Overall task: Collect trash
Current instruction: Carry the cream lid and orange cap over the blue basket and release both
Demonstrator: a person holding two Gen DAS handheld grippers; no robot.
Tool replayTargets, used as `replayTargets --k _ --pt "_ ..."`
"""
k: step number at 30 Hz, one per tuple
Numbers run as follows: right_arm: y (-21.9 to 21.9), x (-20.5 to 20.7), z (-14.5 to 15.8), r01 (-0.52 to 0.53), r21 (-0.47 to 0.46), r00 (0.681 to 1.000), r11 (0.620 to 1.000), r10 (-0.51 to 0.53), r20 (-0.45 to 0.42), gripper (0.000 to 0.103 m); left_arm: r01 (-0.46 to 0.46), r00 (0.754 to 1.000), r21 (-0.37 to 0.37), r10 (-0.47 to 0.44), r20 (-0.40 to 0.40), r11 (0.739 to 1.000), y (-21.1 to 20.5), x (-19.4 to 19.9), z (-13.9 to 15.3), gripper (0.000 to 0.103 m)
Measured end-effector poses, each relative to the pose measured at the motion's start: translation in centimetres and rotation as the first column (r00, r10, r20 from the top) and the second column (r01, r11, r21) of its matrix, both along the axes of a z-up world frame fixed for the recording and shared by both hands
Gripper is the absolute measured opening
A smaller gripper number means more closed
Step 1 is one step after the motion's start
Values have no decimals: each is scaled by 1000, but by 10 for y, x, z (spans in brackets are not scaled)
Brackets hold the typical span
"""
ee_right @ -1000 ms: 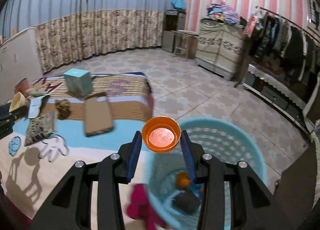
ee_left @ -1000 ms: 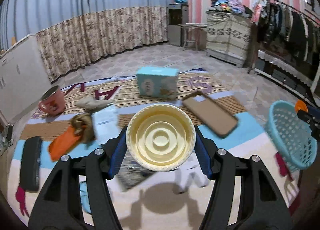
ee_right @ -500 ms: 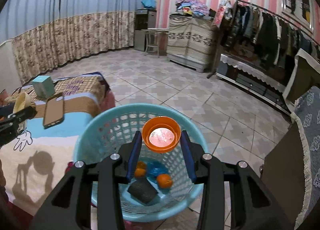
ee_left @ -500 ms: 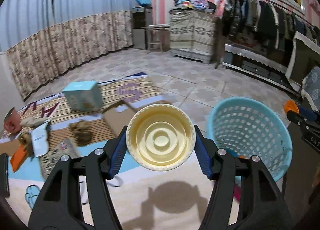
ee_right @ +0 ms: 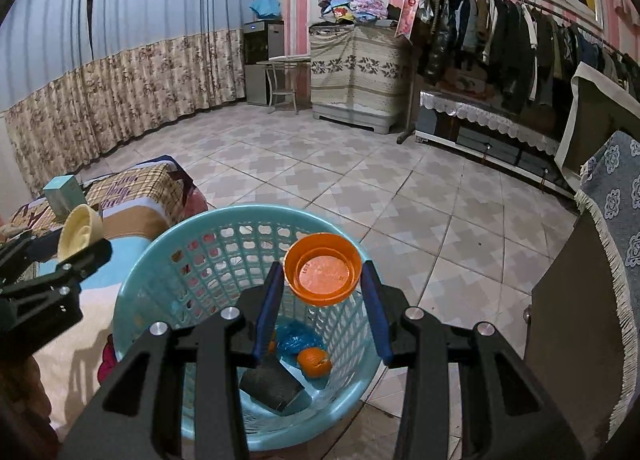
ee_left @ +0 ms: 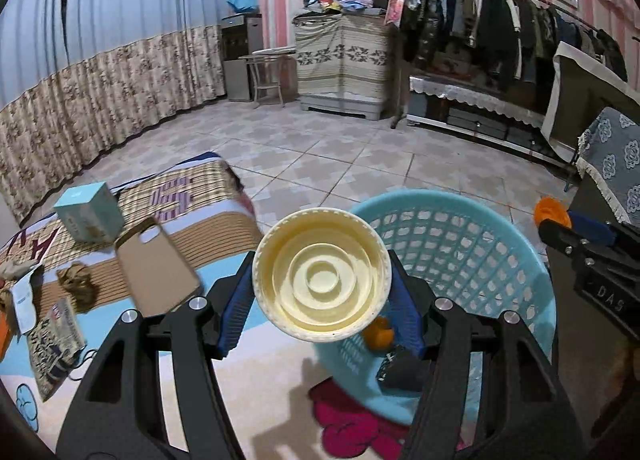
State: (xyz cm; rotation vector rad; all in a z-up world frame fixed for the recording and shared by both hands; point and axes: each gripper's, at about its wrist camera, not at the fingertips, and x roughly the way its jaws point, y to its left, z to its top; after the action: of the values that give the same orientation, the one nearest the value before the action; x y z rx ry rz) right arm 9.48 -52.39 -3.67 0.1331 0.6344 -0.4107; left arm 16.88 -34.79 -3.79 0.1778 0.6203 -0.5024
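My left gripper (ee_left: 322,290) is shut on a cream round lid (ee_left: 322,275), held in the air at the left rim of a light blue plastic basket (ee_left: 472,244). In the right wrist view my right gripper (ee_right: 322,292) is shut on a small orange cap (ee_right: 322,269), hanging over the basket's opening (ee_right: 200,256). Inside the basket lie an orange fruit (ee_right: 314,362), a crumpled blue wrapper (ee_right: 298,336) and a dark block (ee_right: 270,384). The left gripper with its cream lid (ee_right: 78,230) shows at the left edge of that view; the right gripper with the orange cap (ee_left: 552,212) shows at the right edge of the left view.
On the patterned mat (ee_left: 208,228) lie a brown phone case (ee_left: 156,264), a light blue box (ee_left: 90,212), a brown crumpled scrap (ee_left: 78,286) and a printed packet (ee_left: 52,340). A dark cabinet with a grey fringed cloth (ee_right: 608,228) stands right of the basket. Tiled floor (ee_right: 360,180) stretches beyond.
Both grippers have swung right, away from the mat and toward the basket. The basket has grown larger in both views; the right gripper with the orange cap now hangs over its opening.
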Motion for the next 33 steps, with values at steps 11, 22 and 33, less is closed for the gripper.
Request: replayTargets --k 11,22,33 --pt "-3 5 -8 5 13 1000 1000 -5 -12 40 49 999 -26 -49 18 998 -21 8 -1 62" --pt "9 15 -25 -9 17 999 1000 9 -32 40 -32 996 -18 34 77 999 11 10 11 89" --pt "34 36 -31 -23 28 1000 999 24 -18 51 -126 990 -10 127 61 992 64 17 9 95"
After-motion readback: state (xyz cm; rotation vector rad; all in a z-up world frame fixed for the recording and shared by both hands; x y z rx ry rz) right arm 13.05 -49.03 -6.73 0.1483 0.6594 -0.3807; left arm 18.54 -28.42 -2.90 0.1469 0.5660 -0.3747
